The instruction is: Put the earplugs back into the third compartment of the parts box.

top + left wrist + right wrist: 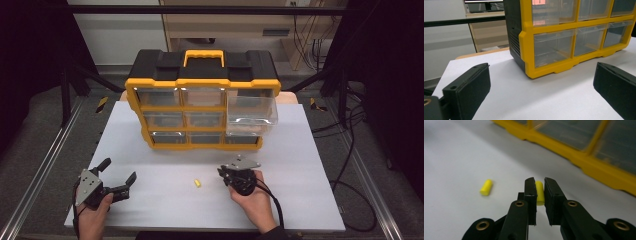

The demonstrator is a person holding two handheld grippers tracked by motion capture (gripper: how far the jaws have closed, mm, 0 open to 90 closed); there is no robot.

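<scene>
My right gripper [539, 183] is shut on a small yellow cylinder [539, 193], held upright between the two black pads just above the white table top. A second yellow cylinder [486, 187] lies loose on the table to its left; in the high view this piece [197, 183] rests left of the right gripper [226, 173]. The left gripper [119, 170] sits at the front left of the table with its jaws wide apart and nothing between them. In the left gripper view, the left gripper [541, 75] faces the yellow and black drawer organizer [526, 45].
The drawer organizer [200, 107] stands upright at the back of the white table top [150, 150], with a yellow handle on top. Its clear middle-right drawer [251, 116] is pulled out toward me. Metal rails and cables run along both sides of the table.
</scene>
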